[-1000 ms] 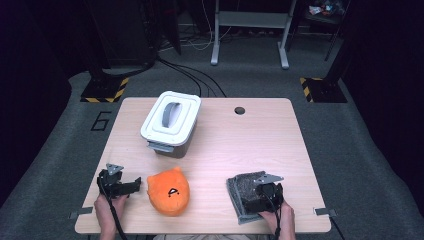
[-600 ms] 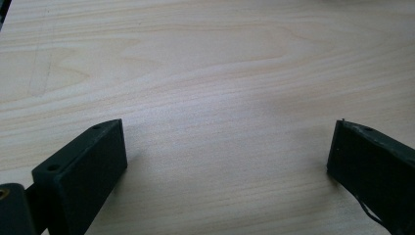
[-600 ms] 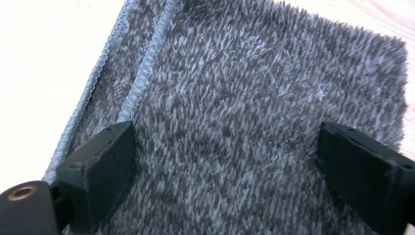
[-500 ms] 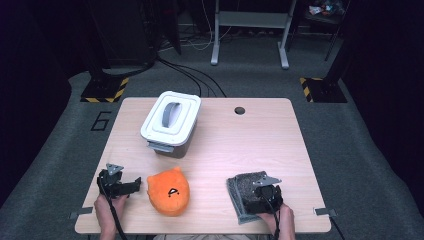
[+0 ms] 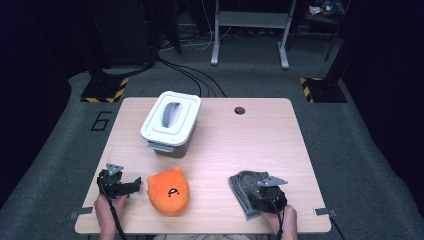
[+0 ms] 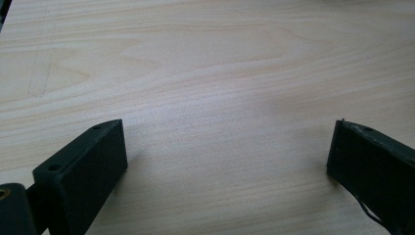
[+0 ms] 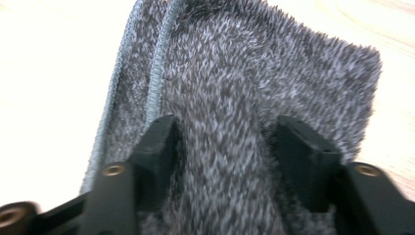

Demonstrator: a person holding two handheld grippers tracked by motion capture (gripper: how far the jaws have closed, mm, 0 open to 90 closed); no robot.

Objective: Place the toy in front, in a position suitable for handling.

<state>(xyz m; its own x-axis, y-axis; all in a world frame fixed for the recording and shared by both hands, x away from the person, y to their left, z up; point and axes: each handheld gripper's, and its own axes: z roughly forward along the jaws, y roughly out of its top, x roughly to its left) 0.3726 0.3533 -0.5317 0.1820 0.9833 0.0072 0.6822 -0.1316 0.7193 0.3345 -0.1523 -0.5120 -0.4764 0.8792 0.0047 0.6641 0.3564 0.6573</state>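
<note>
Right gripper (image 7: 222, 142) w/ jaws just closing, pinching a ridge of grey cloth (image 7: 254, 73) lying flat under it. Soft, light, floppy; prob. best grabbed at bunched middle fold.

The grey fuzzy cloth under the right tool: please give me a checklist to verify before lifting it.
1. The right tool has just been closing; a ridge of the grey fuzzy cloth is pinched between its pads: ok.
2. Both layers caught: cannot tell.
3. Cloth free of the orange plush toy: ok, they lie apart.
4. Left tool open over bare table, holding nothing: ok.
5. White lidded box has its lid on: not ok if the cloth should go inside.
</note>
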